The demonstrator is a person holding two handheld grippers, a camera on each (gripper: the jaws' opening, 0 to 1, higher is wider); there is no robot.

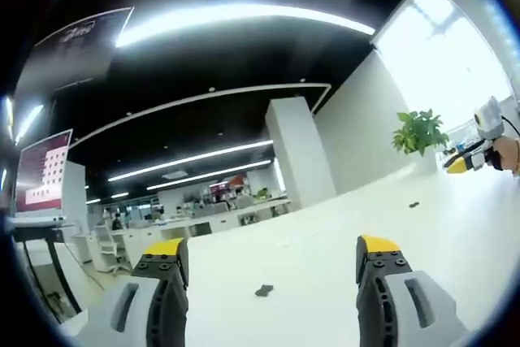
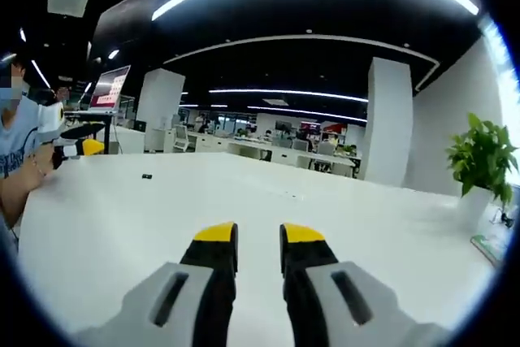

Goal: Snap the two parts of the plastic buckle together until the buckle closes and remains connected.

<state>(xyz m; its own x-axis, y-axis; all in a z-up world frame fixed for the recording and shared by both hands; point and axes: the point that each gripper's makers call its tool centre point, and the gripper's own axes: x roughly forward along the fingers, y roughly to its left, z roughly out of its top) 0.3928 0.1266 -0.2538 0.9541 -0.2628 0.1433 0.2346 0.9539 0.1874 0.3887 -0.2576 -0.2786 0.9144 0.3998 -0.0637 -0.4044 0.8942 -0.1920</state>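
One small dark buckle part [image 1: 264,290] lies on the white table [image 1: 325,282], just ahead of my left gripper [image 1: 272,249] and between its widely open jaws, which hold nothing. A second small dark part [image 1: 413,205] lies farther off to the right. Beyond it a hand holds my right gripper [image 1: 465,162] at the view's right edge. In the right gripper view, my right gripper [image 2: 259,237] has a narrow gap between its jaws and nothing in it. A dark buckle part [image 2: 146,175] lies far left on the table [image 2: 244,201], near the left gripper [image 2: 88,139], which a person holds.
A potted plant [image 1: 418,132] [image 2: 483,160] stands at the table's far end beside a white column [image 1: 296,152]. A person's arm [image 2: 20,180] rests at the table's left edge. Office desks and chairs [image 1: 162,225] lie beyond the table.
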